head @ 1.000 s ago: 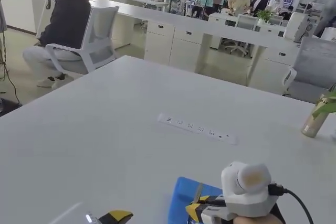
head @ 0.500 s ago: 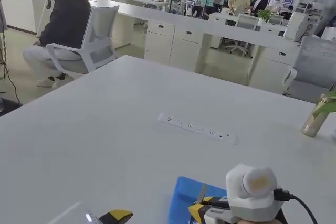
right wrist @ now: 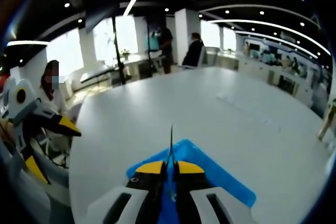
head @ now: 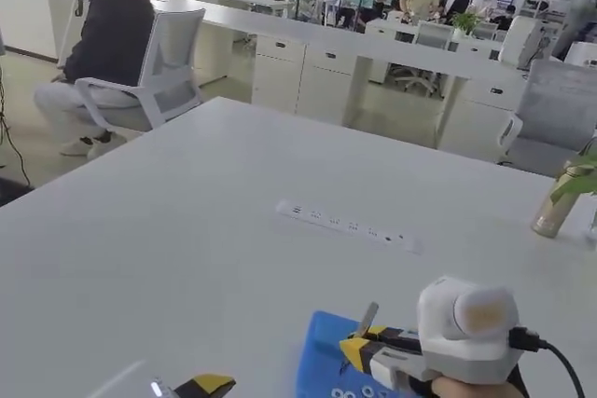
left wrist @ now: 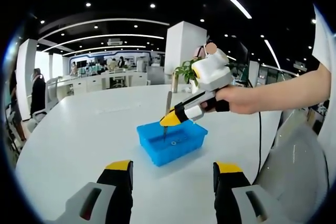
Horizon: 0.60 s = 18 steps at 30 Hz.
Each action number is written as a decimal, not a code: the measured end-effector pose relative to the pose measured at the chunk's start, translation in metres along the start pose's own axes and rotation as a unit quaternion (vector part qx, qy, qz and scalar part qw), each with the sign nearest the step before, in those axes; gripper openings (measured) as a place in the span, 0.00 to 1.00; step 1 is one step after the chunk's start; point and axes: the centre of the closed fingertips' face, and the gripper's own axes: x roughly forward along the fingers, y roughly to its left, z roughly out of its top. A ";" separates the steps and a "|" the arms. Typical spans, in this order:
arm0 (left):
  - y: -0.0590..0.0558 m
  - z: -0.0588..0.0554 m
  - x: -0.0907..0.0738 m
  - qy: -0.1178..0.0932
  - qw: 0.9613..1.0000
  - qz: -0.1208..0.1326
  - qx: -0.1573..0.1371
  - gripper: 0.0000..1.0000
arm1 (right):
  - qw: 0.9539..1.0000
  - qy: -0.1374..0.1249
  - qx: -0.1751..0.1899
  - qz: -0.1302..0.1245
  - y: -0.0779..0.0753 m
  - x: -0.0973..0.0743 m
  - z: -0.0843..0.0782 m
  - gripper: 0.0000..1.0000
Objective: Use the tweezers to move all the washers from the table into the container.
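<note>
Washers [left wrist: 174,141] lay in the blue container [left wrist: 181,149] at centre frame. The tweezers [left wrist: 168,100] hung above it, clamped in your right gripper [left wrist: 169,121], jaws closed. Your left gripper [left wrist: 173,167] gaped empty. With nothing steadying the container, a nudge from the tweezers could have slid it along the counter [left wrist: 79,129].

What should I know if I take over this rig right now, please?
Right tongs: shut on the tweezers, tips over the blue container.
Left tongs: open, holding nothing, above the table near the container.
Done: some washers lie in the container.
Left: I cannot tell whether any washers are on the table; check, then carry on.
</note>
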 end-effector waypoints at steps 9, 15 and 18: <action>-0.001 -0.002 0.001 0.005 1.000 -0.003 0.001 0.61 | 1.000 -0.027 0.003 -0.003 0.004 -0.015 0.012 0.04; -0.003 -0.004 0.002 0.012 1.000 -0.008 0.004 0.61 | 0.999 -0.043 0.010 0.004 0.010 -0.024 0.016 0.04; -0.005 -0.005 0.002 0.014 1.000 -0.013 0.006 0.61 | 0.999 -0.049 0.015 0.015 0.017 -0.029 0.018 0.04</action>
